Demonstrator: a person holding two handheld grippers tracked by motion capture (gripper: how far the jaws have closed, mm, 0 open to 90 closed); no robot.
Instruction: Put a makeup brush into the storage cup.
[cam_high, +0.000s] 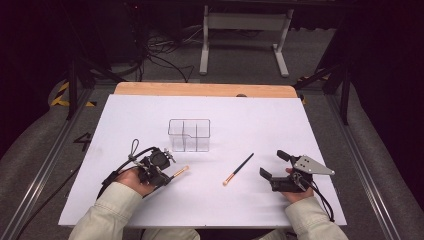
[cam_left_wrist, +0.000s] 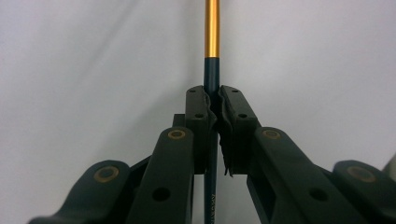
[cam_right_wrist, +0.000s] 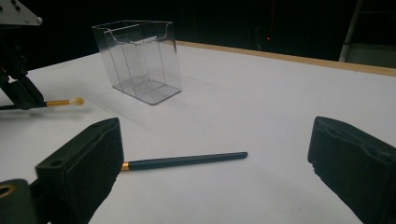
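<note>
My left gripper (cam_high: 167, 176) is at the table's front left, shut on the dark handle of a small brush (cam_high: 181, 171). The brush's gold ferrule (cam_left_wrist: 212, 28) sticks out past the closed pads (cam_left_wrist: 201, 105). In the right gripper view the same brush (cam_right_wrist: 65, 102) pokes out level from the left gripper (cam_right_wrist: 21, 91), just above the table. A second brush (cam_high: 239, 169) with a dark handle lies loose on the white surface between the hands. My right gripper (cam_high: 274, 164) stands open beside it, and that brush (cam_right_wrist: 187, 161) lies ahead of its wide jaws (cam_right_wrist: 217, 140).
A clear plastic holder (cam_high: 189, 135) with compartments stands upright behind the brushes, seen also in the right gripper view as the holder (cam_right_wrist: 140, 60). The white table cover (cam_high: 250, 125) ends at a wooden strip (cam_high: 200, 90) at the far edge. A white metal stand (cam_high: 245, 35) is on the floor beyond.
</note>
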